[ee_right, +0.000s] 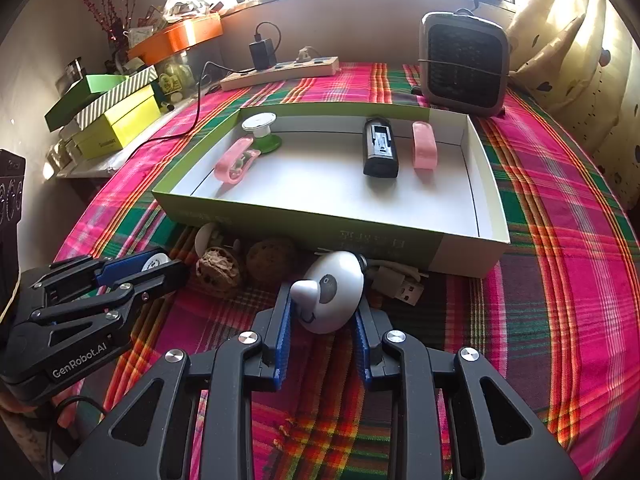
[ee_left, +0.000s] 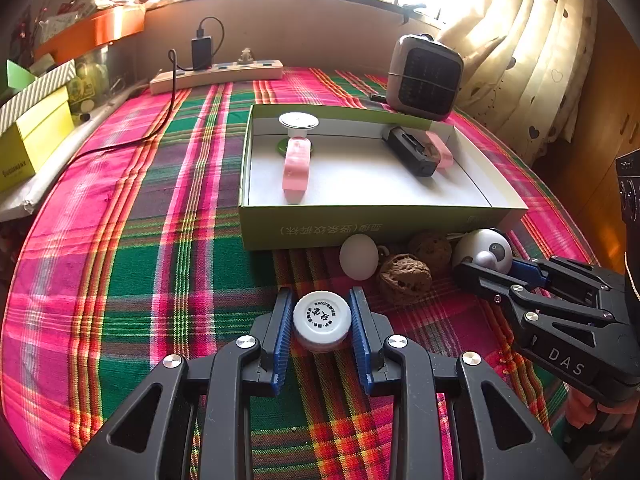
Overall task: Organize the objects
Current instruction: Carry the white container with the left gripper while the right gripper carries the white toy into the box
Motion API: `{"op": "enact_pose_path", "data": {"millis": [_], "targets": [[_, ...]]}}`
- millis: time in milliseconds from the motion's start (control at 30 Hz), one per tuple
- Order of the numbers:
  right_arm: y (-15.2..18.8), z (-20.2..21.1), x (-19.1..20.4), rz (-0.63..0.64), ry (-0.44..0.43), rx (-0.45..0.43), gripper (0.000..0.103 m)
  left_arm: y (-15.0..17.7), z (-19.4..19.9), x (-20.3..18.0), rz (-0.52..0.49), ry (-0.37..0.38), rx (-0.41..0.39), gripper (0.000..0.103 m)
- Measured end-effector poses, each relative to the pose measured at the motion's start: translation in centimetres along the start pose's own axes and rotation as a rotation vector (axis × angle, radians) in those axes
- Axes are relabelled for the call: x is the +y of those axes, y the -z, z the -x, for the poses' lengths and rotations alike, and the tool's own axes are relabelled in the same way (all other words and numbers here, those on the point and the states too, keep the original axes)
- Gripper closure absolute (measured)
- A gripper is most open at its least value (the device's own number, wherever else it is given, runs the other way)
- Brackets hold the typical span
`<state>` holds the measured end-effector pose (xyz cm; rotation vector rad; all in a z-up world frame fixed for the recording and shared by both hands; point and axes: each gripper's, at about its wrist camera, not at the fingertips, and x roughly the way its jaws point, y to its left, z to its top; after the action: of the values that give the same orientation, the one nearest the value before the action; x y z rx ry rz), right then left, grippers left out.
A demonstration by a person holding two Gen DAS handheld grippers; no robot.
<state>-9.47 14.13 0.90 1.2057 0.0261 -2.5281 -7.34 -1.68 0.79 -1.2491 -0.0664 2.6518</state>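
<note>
My left gripper [ee_left: 322, 312] is shut on a white round cap [ee_left: 322, 320] just above the plaid cloth; it also shows in the right wrist view [ee_right: 156, 266]. My right gripper [ee_right: 322, 308] is shut on a white panda-faced toy [ee_right: 330, 292], which also shows in the left wrist view [ee_left: 484, 250]. A green-sided open box [ee_left: 380, 222] holds a pink clip [ee_left: 297, 168], a small mirror on a green base [ee_left: 298, 122], a black battery-like block [ee_left: 412, 152] and a pink eraser-like piece [ee_left: 440, 150]. A white egg [ee_left: 359, 257] and two walnuts [ee_left: 404, 278] lie in front of the box.
A small grey heater [ee_left: 424, 76] stands behind the box. A power strip with a charger [ee_left: 216, 74] lies at the back. Yellow and striped boxes [ee_left: 36, 128] are stacked at the left. A USB cable [ee_right: 400, 284] lies by the panda toy. A curtain [ee_left: 520, 52] hangs at right.
</note>
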Motion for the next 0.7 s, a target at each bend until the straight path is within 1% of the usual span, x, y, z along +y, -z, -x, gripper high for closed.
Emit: {"op": "enact_pose_path", "data": {"millis": [567, 700], "targets": [[-0.01, 0.05, 0.11, 0.001, -0.006, -0.003, 0.075, 0.07, 0.10, 0.12, -0.002, -0.010, 0.005, 0.078], [-0.11, 0.42, 0.14, 0.000, -0.011, -0.013, 0.075, -0.14, 0.54, 0.03, -0.014, -0.016, -0.005, 0.078]]}}
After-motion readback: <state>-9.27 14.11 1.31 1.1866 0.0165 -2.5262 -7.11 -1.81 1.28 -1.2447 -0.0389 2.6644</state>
